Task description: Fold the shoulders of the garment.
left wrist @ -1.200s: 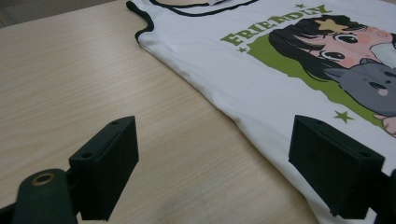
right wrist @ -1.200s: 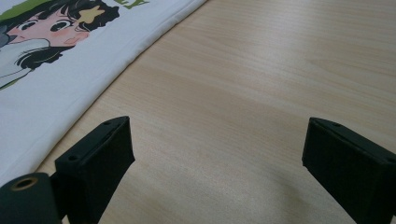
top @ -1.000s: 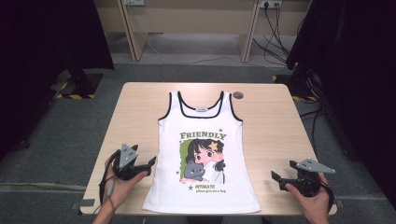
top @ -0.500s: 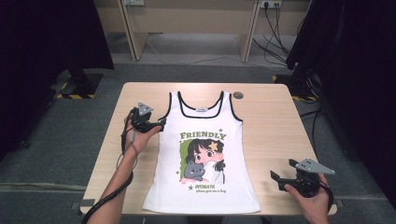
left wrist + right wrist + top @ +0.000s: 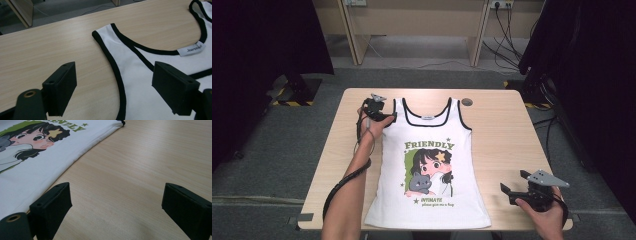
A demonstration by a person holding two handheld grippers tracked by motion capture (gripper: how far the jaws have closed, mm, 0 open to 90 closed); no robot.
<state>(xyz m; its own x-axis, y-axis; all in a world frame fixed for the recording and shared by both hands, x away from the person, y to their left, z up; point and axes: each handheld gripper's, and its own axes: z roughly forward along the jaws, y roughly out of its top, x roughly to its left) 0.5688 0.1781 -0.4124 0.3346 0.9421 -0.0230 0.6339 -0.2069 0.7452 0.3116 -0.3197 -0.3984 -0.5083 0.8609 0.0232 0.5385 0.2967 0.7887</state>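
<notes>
A white tank top with black trim and a cartoon girl print lies flat on the wooden table, neck toward the far side. My left gripper is at the shirt's far-left shoulder strap. In the left gripper view its jaws stand wide apart, open, on either side of the strap's black armhole trim, with the neck label beyond. My right gripper rests near the front right corner, open over bare wood, with the shirt's side edge to its left.
A small round cable cover sits in the table top beyond the right strap. Dark curtains hang on both sides, and desk legs with cables stand on the grey floor behind the table.
My left gripper has travelled from the near-left table edge, up along the shirt's left side, to the far-left shoulder strap. The right gripper has stayed put.
</notes>
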